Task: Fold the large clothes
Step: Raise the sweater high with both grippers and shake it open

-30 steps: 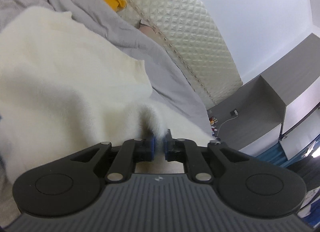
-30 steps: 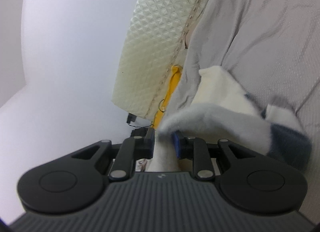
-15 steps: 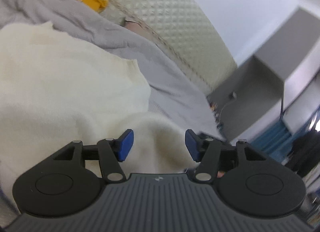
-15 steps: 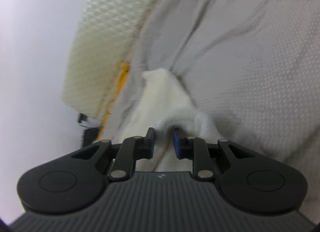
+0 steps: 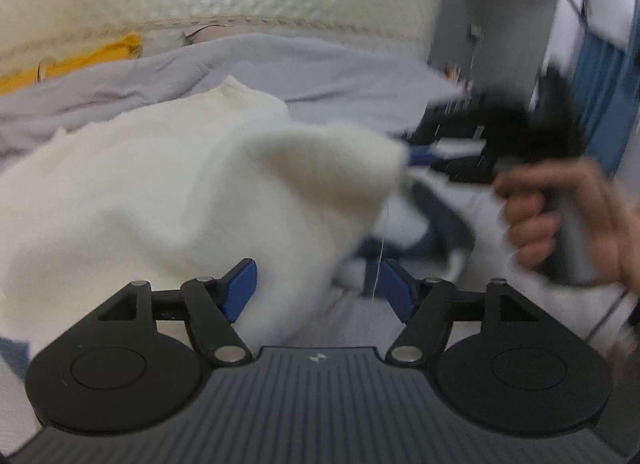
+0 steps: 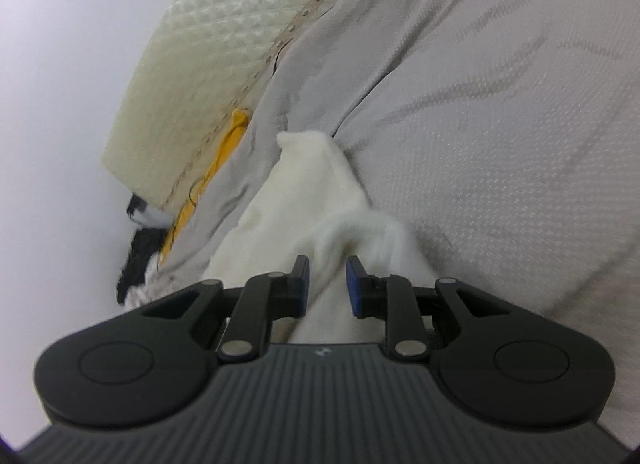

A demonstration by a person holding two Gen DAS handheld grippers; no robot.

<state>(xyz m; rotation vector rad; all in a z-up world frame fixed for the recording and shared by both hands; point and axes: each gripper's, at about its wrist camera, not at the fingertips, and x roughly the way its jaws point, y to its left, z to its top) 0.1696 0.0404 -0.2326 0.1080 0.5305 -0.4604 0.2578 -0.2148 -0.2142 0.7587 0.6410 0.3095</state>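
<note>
Cream fleecy garment (image 5: 168, 184) lies on grey bedsheet (image 6: 500, 104), mid-fold: left gripper (image 5: 316, 292) wide, empty; right gripper (image 6: 328, 280) pinches a ridge of it narrowly; left likely needs regrasp.

A fluffy cream knit garment (image 5: 168, 184) lies on a grey bedsheet (image 6: 500, 124), the quilted cream headboard (image 6: 224, 56) behind it.
</note>
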